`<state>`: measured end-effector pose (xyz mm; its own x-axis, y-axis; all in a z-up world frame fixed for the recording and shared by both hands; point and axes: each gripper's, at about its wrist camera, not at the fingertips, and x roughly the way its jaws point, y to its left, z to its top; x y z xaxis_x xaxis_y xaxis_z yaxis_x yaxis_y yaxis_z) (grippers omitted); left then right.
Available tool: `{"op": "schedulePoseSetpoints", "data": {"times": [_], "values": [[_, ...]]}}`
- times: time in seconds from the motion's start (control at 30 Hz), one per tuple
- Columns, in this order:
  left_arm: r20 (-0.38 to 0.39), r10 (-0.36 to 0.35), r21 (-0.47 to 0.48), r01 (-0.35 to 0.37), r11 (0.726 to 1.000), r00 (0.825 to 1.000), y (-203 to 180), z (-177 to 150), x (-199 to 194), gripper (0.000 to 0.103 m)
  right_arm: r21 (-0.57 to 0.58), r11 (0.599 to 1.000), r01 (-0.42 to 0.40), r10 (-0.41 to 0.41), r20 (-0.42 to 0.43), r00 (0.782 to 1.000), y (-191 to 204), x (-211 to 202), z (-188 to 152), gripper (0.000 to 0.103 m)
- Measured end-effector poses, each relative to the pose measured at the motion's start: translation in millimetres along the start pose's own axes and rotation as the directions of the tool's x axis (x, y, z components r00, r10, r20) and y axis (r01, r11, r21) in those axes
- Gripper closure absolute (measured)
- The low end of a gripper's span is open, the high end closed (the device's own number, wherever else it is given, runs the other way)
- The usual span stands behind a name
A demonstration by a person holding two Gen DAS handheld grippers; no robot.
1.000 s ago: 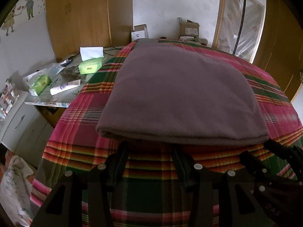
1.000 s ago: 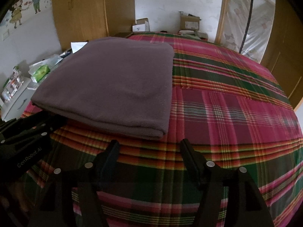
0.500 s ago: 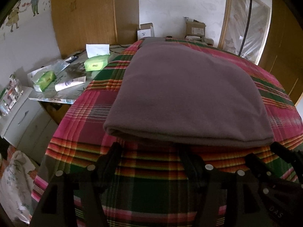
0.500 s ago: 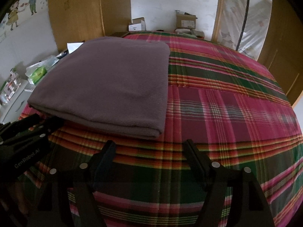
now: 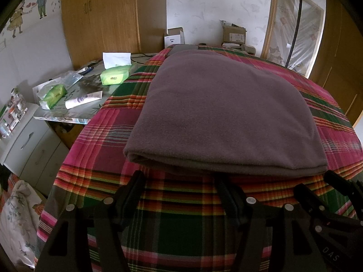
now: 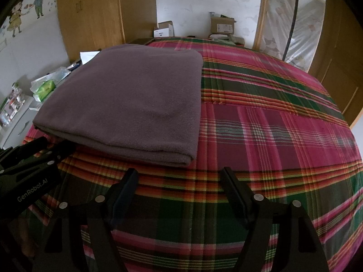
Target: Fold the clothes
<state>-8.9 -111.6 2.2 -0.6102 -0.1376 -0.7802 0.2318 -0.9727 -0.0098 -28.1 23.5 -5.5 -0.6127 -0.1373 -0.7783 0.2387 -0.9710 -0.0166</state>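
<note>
Covering nearly the whole view, the bed (image 6: 283, 136) wears a plaid cover of pink, green and orange, and its right half lies bare, giving wide open room on that side. On the left half rests the folded purple cloth (image 5: 222, 113), a flat rectangle whose long axis runs away from the cameras toward the far wall; its thick folded edge faces the grippers, and its left side sits close to the bed's left edge (a strip of plaid shows between them). Beside the bed on the left stands a low surface (image 5: 68, 115) crowded with green tissue packs (image 5: 114, 75) and a tube. The left gripper (image 5: 179, 179) hangs just before the cloth's near edge with its fingers spread wide and nothing between them. The right gripper (image 6: 179, 174) sits near the cloth's near right corner, fingers likewise released, only plaid showing in the gap. Both point down at a slant.
</note>
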Motion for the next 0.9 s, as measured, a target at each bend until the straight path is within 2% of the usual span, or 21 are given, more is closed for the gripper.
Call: {"op": "schedulePoseSetpoints", "data": {"times": [0.9], "values": [[0.0, 0.001, -0.002, -0.001, 1.0, 1.0, 0.2, -0.6, -0.1, 0.037, -0.001, 1.0, -0.001, 0.001, 0.002, 1.0, -2.4, -1.2, -1.3, 0.027]]}}
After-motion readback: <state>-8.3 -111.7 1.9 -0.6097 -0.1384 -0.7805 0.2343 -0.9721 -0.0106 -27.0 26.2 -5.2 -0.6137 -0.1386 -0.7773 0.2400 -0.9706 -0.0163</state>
